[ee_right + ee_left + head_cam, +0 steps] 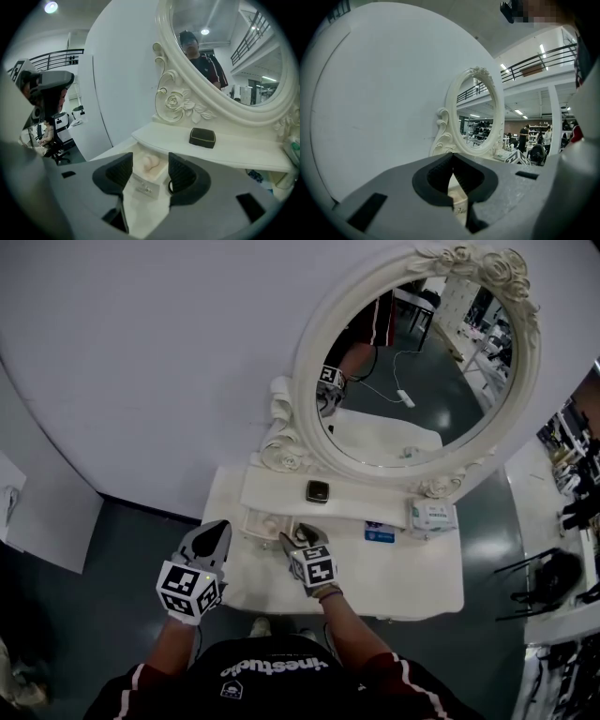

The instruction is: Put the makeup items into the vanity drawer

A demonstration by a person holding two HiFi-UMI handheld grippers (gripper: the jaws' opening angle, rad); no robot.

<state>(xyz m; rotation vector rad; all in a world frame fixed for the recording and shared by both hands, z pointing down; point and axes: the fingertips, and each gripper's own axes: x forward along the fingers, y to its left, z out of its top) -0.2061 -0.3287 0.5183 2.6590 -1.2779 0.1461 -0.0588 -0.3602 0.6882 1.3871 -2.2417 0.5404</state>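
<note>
The drawer [143, 187] is pulled open, right in front of the right tongs [150, 171]. A soft pink puff [150, 162] lies in it, just past the jaw tips. So I think one thing is put away.

The dark box [202, 137] is not in the drawer. It sits on the shelf [243, 151], past the right tongs and a bit to their right. I think it goes in next. A white pack [433, 515] and a small blue thing [380, 532] lie far off to the right of the right tongs. They may need to go in too, but I cannot tell what they are.

The right tongs are wide open and hold nothing. The left tongs [452, 173] are closed, jaw tips touching, with nothing between them. They hang left of the drawer and near it.

Only the right gripper view looks down into the drawer and shows the puff. In the head view the drawer [265, 521] is too small to see inside. Only the head view shows the pack and the blue thing, and both tongs at once [214, 532] [305, 538]. Only the left gripper view shows the left jaws are closed.
</note>
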